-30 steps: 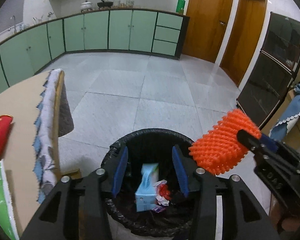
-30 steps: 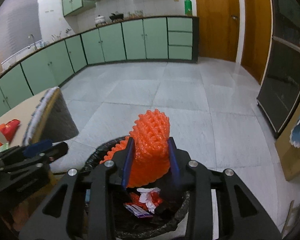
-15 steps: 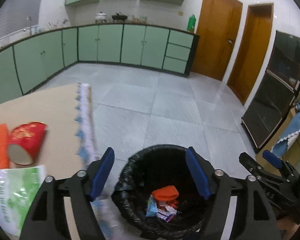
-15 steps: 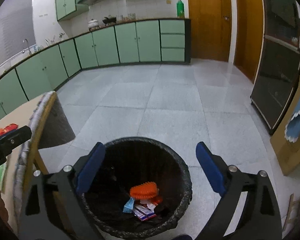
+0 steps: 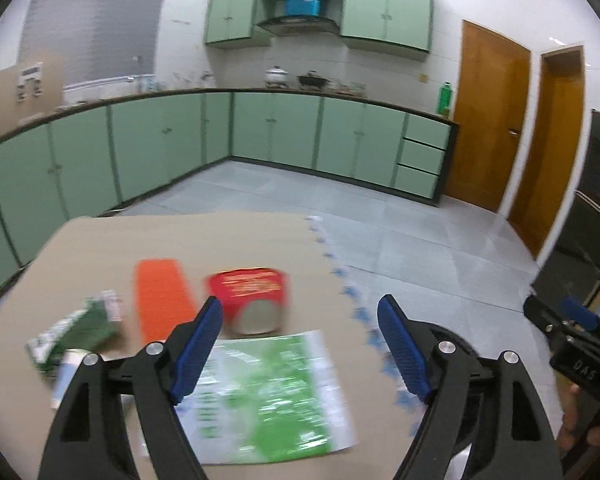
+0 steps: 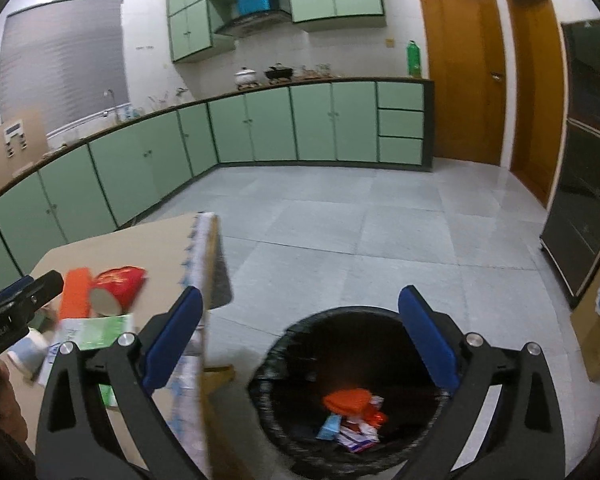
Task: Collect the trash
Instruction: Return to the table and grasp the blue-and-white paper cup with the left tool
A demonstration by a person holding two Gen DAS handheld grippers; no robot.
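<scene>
L gripper [image 5: 300, 344] hangs over the table [image 5: 100, 240], jaws wide w/ nothing between them; they've just been opening. R gripper [image 6: 300, 344] is above the black-lined bin [image 6: 276, 364] on the floor beside the table, jaws also spread wide & empty, also just been opening.

Trash on the table, blurred: red paper cup [image 5: 250, 300] lying on its side, long axis running away from the camera, open mouth facing the camera. Just left of it a flat orange strip [image 5: 160, 296], long axis near-to-far. Nearest the L gripper a green/white plastic bag [image 5: 268, 392] lies flat, long side across the view. Far left a dark green carton [image 5: 80, 332], tilted diagonal; can't tell if it touches the strip.

In the bin: orange mesh piece [image 6: 346, 400] on top of mixed wrappers [image 6: 356, 436], long axis roughly left-right.

Table edge carries a blue-trimmed cloth [image 6: 198, 248]
</scene>
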